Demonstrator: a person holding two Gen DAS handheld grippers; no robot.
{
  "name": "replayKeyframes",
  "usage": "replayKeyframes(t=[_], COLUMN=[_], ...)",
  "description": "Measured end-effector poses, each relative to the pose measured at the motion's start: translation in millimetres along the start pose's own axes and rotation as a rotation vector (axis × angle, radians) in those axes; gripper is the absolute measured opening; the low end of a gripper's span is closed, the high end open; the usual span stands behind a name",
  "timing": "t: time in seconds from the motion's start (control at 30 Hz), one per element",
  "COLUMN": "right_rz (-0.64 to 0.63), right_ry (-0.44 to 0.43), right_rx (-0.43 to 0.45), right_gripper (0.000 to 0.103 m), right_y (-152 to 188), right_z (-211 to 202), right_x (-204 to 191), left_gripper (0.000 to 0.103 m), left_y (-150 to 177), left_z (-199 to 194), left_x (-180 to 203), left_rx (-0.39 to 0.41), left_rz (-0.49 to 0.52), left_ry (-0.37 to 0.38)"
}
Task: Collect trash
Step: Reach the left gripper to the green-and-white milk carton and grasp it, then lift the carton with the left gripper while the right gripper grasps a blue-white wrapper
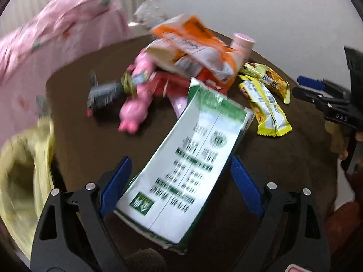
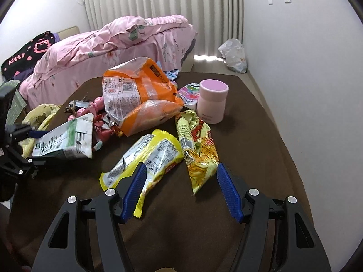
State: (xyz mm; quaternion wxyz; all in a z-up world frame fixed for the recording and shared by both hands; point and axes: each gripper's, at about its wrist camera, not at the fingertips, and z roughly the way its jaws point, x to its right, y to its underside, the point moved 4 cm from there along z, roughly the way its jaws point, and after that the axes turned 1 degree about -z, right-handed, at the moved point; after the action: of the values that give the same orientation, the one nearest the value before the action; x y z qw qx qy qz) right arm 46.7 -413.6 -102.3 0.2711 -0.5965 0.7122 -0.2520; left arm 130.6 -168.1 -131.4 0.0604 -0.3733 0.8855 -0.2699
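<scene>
Left claw (image 1: 179,181) is spread around the green-and-white carton (image 1: 186,158) at lower centre; contact cannot be confirmed, judged staged for pickup. Right claw (image 2: 179,190) is spread, empty, over yellow wrappers (image 2: 145,156) on the table (image 2: 261,158). Only the left view shows a yellow bag (image 1: 20,170) at lower left, the likely receptacle.

left wrist: close, low over table (image 1: 90,136) | right wrist: higher, facing bed (image 2: 113,45) (shared: trash pile)
</scene>
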Motion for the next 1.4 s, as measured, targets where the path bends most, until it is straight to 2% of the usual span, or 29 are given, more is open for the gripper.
replayKeyframes(t=[0.07,0.17,0.2,0.37,0.47,0.53,0.6,0.67,0.7,0.73,0.87,0.93,1.03,1.13,1.27,1.4], right_rz=[-0.006,-0.023,-0.022,-0.02,-0.023,-0.017,-0.001,0.011,0.014,0.012,-0.014,-0.023,-0.024,-0.026,-0.03,-0.067], right_ry=[-0.017,0.02,0.028,0.032,0.036,0.037,0.034,0.029,0.026,0.027,0.043,0.043,0.034,0.005,-0.044,-0.029], right_rx=[-0.001,-0.006,-0.013,-0.011,-0.022,-0.03,-0.036,-0.038,-0.037,-0.035,-0.023,-0.017,-0.011,-0.008,0.038,0.1], right_gripper=[0.061,0.061,0.061,0.061,0.061,0.061,0.061,0.061,0.061,0.061,0.061,0.061,0.061,0.061,0.061,0.061], right_y=[-7.6,-18.6,-21.7,-21.2,-14.7,-9.2,-5.4,-3.4,-3.0,-2.1,-1.7,-3.1,-6.5,-15.9,-50.7,-113.8], right_z=[4.5,16.7,21.1,24.0,25.0,25.7,26.6,27.2,27.0,26.4,24.0,23.2,23.2,22.9,18.8,40.8], right_x=[1.2,4.9,6.2,4.1,3.8,6.3,9.6,11.3,11.5,11.2,8.0,5.8,2.3,-3.5,-12.7,-26.8], left_gripper=[0.083,0.083,0.083,0.083,0.083,0.083,0.083,0.074,0.063,0.062,0.062,0.062,0.062,0.061,0.061,0.061], left_y=[5.7,11.4,10.8,-12.8,-27.2,-29.5,-33.0,-37.0,-39.2,-42.0,-51.3,-52.5,-49.9,-47.9,-44.7,-46.5], left_z=[-4.9,-18.9,-23.1,-30.4,-11.6,3.6,18.6,32.2,37.0,38.6,17.9,-1.2,-26.3,-39.9,-51.6,-50.8], left_x=[0.2,11.0,14.3,25.8,41.5,51.6,52.9,49.4,45.9,41.2,27.5,23.5,20.2,7.0,-7.0,-16.5], left_rx=[0.005,0.018,0.03,0.076,0.006,-0.047,-0.082,-0.126,-0.146,-0.152,-0.065,0.001,0.096,0.165,0.225,0.276], left_rz=[-0.037,-0.069,-0.069,-0.019,0.095,0.187,0.219,0.187,0.158,0.122,-0.007,-0.053,-0.1,-0.148,-0.19,-0.2], left_ry=[0.032,0.137,0.145,0.032,-0.009,-0.075,-0.135,-0.1,-0.068,-0.046,0.027,0.041,0.034,-0.004,-0.029,-0.064])
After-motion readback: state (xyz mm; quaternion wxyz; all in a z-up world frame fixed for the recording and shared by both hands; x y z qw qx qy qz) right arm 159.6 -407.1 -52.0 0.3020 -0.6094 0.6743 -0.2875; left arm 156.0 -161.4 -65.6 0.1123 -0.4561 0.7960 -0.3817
